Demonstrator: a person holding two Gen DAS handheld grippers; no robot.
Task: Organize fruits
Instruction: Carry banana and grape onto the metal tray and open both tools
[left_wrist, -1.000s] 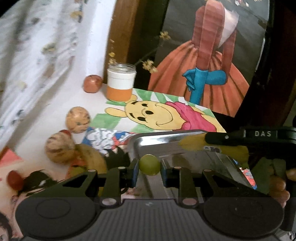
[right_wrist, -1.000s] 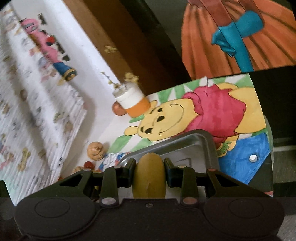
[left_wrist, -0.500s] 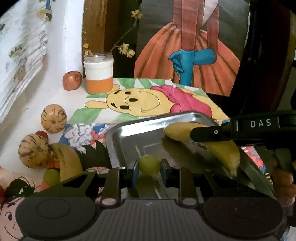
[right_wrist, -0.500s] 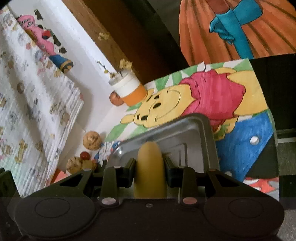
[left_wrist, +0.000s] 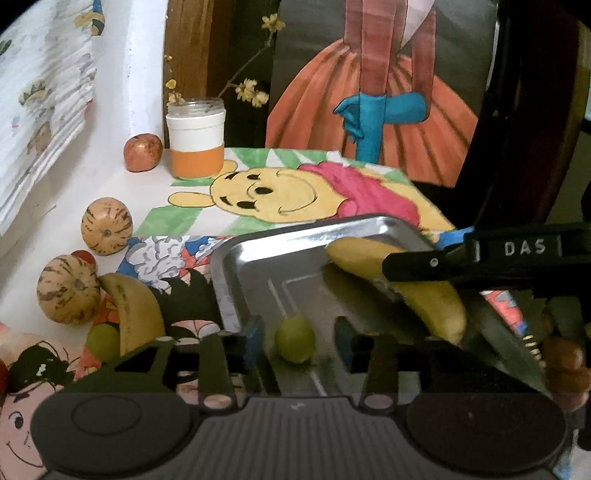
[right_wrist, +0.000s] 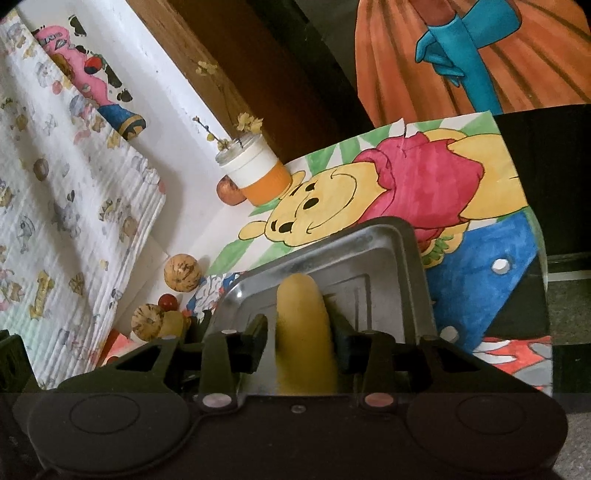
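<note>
The right tongs (left_wrist: 424, 264) hid the middle of the banana (left_wrist: 436, 306) in the steel tray (left_wrist: 295, 240). A second banana (left_wrist: 129, 310) covered most of a green grape (left_wrist: 101, 341), and the left tongs' (left_wrist: 297, 341) fingertips (left_wrist: 253, 338) were blurred.

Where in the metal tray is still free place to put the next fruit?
The tray has bare floor in its far left part, between the left rim, the green grape and the banana. Its right side is crowded by that banana and the right gripper.
</note>
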